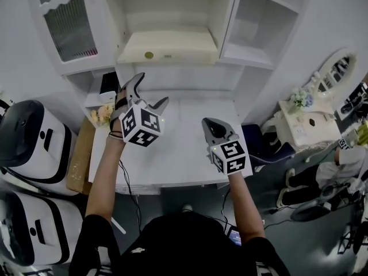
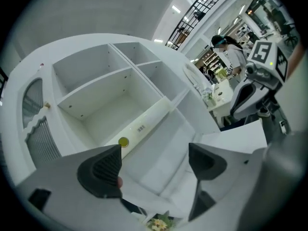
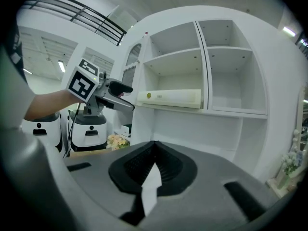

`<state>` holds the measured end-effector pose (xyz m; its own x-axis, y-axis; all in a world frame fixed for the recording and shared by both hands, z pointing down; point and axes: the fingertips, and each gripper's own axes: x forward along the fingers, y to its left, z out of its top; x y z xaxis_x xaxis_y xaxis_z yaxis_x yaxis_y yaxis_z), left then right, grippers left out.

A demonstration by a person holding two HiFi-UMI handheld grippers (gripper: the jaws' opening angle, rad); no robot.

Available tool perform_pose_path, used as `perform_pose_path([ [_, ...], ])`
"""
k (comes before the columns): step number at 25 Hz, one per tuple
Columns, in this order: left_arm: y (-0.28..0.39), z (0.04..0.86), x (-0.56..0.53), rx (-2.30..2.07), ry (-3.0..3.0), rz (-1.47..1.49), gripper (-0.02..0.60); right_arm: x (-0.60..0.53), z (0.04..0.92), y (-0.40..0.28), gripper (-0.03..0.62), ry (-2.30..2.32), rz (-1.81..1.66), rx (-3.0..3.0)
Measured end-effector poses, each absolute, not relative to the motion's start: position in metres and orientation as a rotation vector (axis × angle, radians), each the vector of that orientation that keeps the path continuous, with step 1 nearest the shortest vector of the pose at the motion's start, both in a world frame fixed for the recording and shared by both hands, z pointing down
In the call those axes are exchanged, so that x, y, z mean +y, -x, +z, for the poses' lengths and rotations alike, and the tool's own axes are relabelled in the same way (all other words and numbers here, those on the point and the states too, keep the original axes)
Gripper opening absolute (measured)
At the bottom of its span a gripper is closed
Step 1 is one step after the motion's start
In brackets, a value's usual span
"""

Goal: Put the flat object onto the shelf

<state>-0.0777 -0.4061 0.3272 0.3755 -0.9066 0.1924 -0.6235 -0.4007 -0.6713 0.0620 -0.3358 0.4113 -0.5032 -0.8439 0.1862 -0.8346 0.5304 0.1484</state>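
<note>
The flat object, a cream slab (image 1: pixel 168 46) with a round yellow sticker, lies on the middle shelf of the white cabinet (image 1: pixel 253 22), its front edge overhanging the shelf lip. The same slab (image 2: pixel 144 121) shows past the left jaws and, further off, as a slab (image 3: pixel 171 98) in the right gripper view. My left gripper (image 1: pixel 150 89) is raised below the slab and stands open with nothing in it (image 2: pixel 154 165). My right gripper (image 1: pixel 214 128) hovers over the white desk (image 1: pixel 190 165), jaws shut and empty (image 3: pixel 154 165).
Two white-and-black machines (image 1: pixel 29 137) and a cardboard box (image 1: pixel 80 154) stand left of the desk. Flowers (image 1: pixel 102 115) and a black item (image 1: pixel 108 84) sit in the cabinet's lower left nook. A vanity table (image 1: pixel 305 125) with a mirror (image 1: pixel 336 68) is at the right.
</note>
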Motion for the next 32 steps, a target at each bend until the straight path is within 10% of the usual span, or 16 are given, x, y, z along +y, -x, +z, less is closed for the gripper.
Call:
perform_pose_path([
  [23,0.127,0.369,-0.305,1.565,2.341,-0.395,0.046,-0.286,0.396,-0.007,-0.012,-1.421,-0.109,-2.547],
  [32,0.146,0.378,-0.277,1.599,2.456,-0.206,0.014,-0.270,0.397,0.017,-0.012,-1.435,-0.131,-2.545],
])
